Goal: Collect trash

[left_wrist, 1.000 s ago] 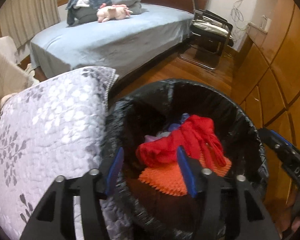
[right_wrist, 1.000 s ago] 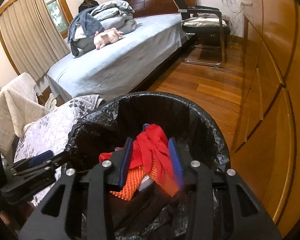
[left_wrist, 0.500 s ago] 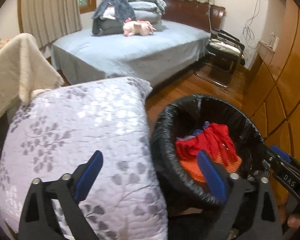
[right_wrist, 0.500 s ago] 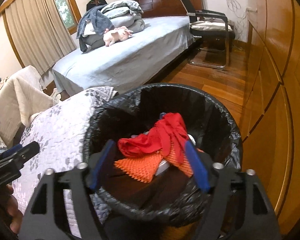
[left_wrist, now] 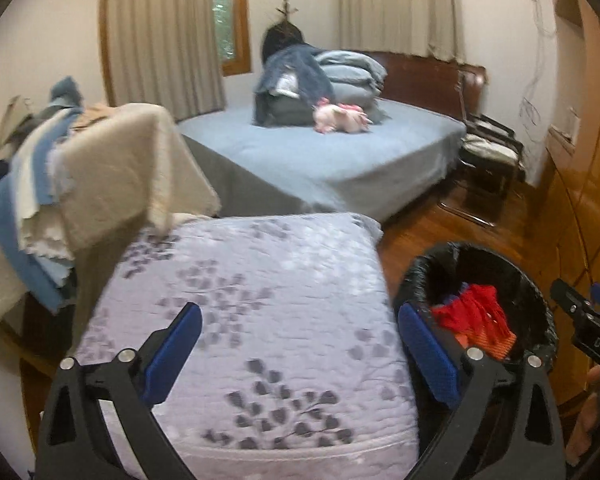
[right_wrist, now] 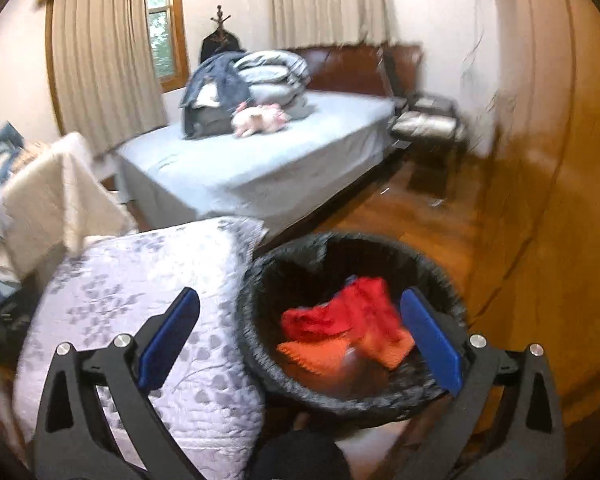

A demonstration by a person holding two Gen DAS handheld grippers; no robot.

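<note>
The trash bin's (right_wrist: pixel 352 404) base is hidden behind its rim, the red cloth (right_wrist: pixel 340 316) blurred, and what lies beneath the orange mesh (right_wrist: pixel 320 354) cannot be told.

The only readable text is "DAS", in pale capital letters on the black body of the right gripper (left_wrist: pixel 596 320), seen at the right edge of the left wrist view. The letters sit on the arm just behind its blue pads. Nothing else in either view carries lettering, numbers or a brand that can be read.
</note>
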